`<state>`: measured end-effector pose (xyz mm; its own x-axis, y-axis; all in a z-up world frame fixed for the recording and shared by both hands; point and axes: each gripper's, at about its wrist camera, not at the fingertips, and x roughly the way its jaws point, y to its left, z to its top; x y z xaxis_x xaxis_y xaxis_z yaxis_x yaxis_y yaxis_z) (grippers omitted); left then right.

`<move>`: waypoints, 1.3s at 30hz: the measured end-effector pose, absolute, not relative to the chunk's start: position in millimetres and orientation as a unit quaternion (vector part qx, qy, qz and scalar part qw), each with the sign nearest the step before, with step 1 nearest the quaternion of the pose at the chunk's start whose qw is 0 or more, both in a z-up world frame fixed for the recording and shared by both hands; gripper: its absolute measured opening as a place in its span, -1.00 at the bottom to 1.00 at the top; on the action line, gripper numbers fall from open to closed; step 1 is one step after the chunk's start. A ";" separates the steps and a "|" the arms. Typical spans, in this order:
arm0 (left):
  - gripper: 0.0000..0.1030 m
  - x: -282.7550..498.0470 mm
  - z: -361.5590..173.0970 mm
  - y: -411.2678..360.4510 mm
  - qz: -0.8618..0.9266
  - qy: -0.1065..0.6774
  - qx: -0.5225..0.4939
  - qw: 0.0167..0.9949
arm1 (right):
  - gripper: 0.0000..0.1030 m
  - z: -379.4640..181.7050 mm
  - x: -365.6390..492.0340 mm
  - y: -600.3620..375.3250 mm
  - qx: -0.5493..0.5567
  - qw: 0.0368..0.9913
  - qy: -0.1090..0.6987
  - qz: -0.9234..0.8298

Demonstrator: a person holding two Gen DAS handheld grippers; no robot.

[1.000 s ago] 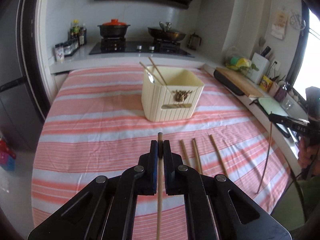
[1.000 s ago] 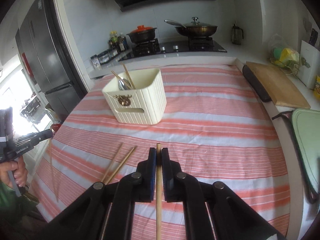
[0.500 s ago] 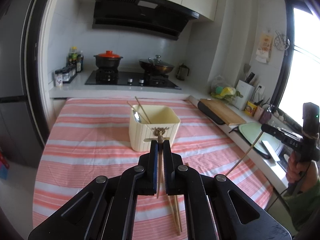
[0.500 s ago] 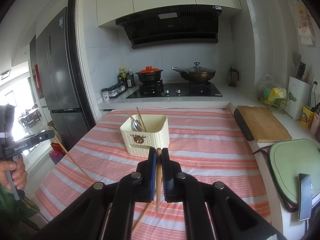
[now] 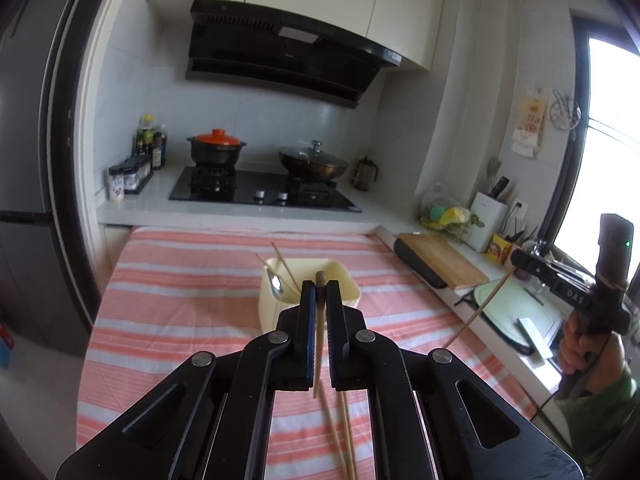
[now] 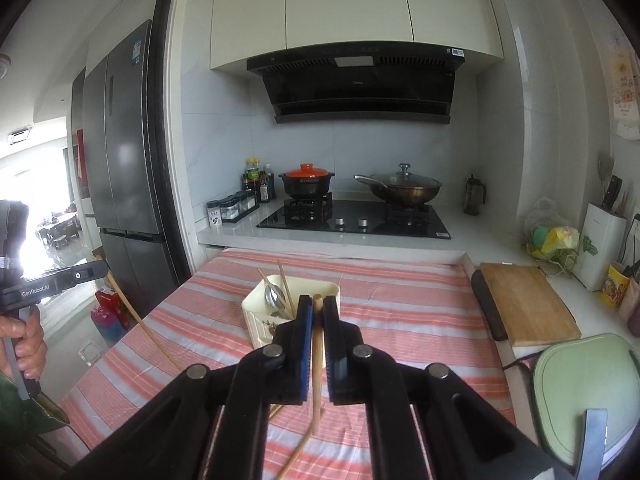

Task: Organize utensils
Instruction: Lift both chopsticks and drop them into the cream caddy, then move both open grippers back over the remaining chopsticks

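My left gripper (image 5: 320, 286) is shut on a wooden chopstick (image 5: 319, 336), held above the striped table with its lower end hanging free. My right gripper (image 6: 317, 300) is shut on another chopstick (image 6: 317, 364) in the same way. A cream utensil holder (image 5: 344, 280) stands mid-table ahead of both grippers, also in the right wrist view (image 6: 256, 316); it holds a spoon (image 5: 276, 285) and chopsticks. Two loose chopsticks (image 5: 345, 428) lie on the cloth below the left gripper. Each gripper appears in the other's view, right (image 5: 576, 300) and left (image 6: 40, 284).
The table has a pink-striped cloth (image 5: 180, 300). A wooden cutting board (image 6: 524, 300) and a green board (image 6: 584, 396) lie on the counter to the right. A stove with a red-lidded pot (image 6: 306, 180) and a wok (image 6: 404, 188) is behind. A fridge (image 6: 124, 160) stands at left.
Both grippers have lifted their chopsticks off the cloth and risen, tilting the views up. The holder now sits right behind the fingertips in both views.
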<state>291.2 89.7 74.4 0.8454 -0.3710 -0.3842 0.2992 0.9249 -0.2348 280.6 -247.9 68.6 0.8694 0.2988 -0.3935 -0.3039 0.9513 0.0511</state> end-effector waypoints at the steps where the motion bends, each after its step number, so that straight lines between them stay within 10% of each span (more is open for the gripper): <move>1: -0.94 295.7 83.0 89.7 -0.174 0.206 -0.083 0.959 | -0.90 75.1 286.6 -246.0 -0.007 0.968 0.195 0.156; 15: -0.94 414.1 106.9 60.4 -0.131 0.160 -0.076 0.975 | -0.90 108.8 399.4 -210.9 0.023 0.979 0.116 0.167; 27: -0.93 514.6 7.2 44.8 -0.130 0.324 -0.100 0.932 | -0.89 -15.0 525.7 -198.0 0.088 0.918 0.335 0.192; 30: -0.38 526.3 -1.2 41.7 -0.114 0.338 -0.102 0.929 | -0.82 -28.7 539.7 -196.2 0.106 0.915 0.345 0.182; 33: 0.38 513.2 3.8 50.1 -0.112 0.323 -0.125 0.932 | -0.16 -21.0 538.0 -197.6 0.106 0.924 0.329 0.165; 39: 0.68 452.7 -0.4 71.9 -0.122 0.347 -0.097 0.925 | 0.00 4.6 479.0 -211.5 0.055 0.941 0.292 0.164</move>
